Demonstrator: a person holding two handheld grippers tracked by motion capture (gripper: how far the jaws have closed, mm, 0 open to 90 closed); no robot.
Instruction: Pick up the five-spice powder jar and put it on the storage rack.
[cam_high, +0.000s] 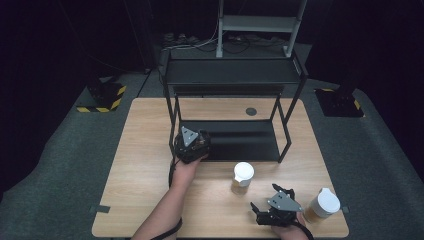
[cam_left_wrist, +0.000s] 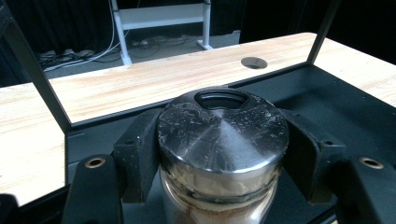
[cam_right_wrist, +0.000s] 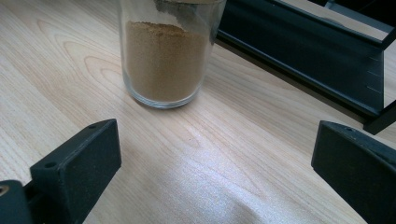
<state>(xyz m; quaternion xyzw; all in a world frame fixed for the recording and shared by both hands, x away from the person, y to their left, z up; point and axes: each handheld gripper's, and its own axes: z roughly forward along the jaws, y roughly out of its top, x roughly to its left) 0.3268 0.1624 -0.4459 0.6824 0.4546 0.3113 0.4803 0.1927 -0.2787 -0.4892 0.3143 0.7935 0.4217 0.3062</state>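
My left gripper (cam_left_wrist: 223, 151) is shut on a glass jar (cam_left_wrist: 223, 130) with a scratched metal lid; brownish contents show beneath the lid. It holds the jar over the left end of the black rack's lower shelf (cam_left_wrist: 345, 107). In the high view, the left gripper (cam_high: 192, 141) sits at that shelf's front left corner. My right gripper (cam_high: 267, 198) rests near the table's front edge, jaws open and nothing between them. A white-lidded glass jar (cam_high: 243, 174) of brown powder (cam_right_wrist: 163, 60) stands just ahead of the right gripper (cam_right_wrist: 219, 158).
The black two-tier rack (cam_high: 232, 72) stands on the wooden table (cam_high: 145, 165) at the middle back. A second white-lidded jar (cam_high: 324, 204) stands at the front right, beside my right hand. A round cable hole (cam_high: 251, 111) lies behind the lower shelf.
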